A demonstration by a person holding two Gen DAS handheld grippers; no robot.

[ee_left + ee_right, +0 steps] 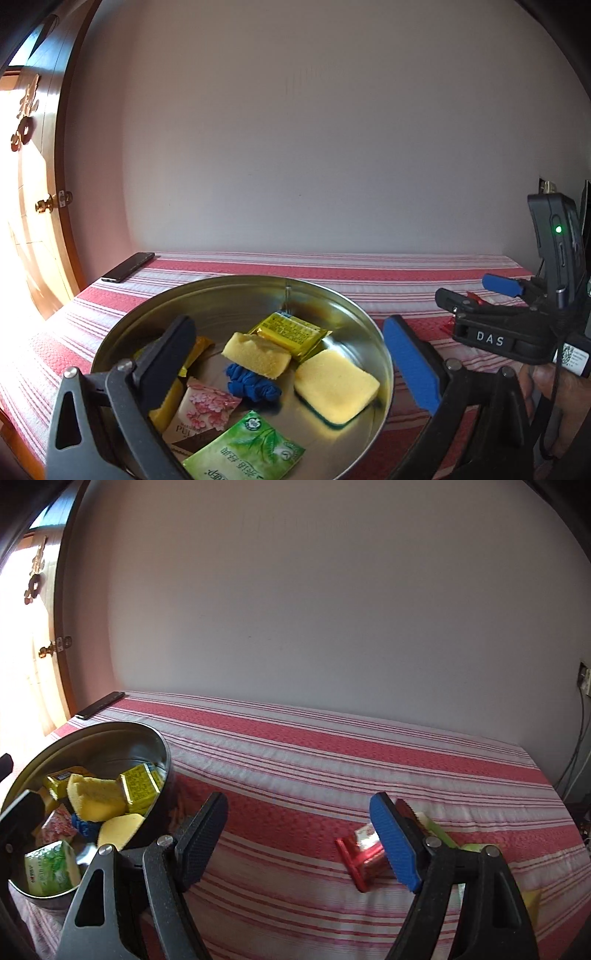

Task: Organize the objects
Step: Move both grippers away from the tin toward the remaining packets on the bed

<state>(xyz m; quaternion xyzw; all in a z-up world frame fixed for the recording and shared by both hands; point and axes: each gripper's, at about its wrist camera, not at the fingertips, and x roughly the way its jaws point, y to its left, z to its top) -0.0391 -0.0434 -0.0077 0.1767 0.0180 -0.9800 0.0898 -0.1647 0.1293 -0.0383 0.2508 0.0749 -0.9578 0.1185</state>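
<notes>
Covering table (pixel 332 746): striped red cloth.

Tablecloth (pixel 314 746): red and white stripes. Bowl (pixel 332 295): silver metal. Sponges (pixel 334 384): yellow, one green underneath. Cloth wad (pixel 251 384): blue. Tea sachet (pixel 251 443): green leaves. Packet (pixel 207 406): pink blossoms. Wrapper (pixel 360 860): red. Phone (pixel 127 266): black.
</notes>
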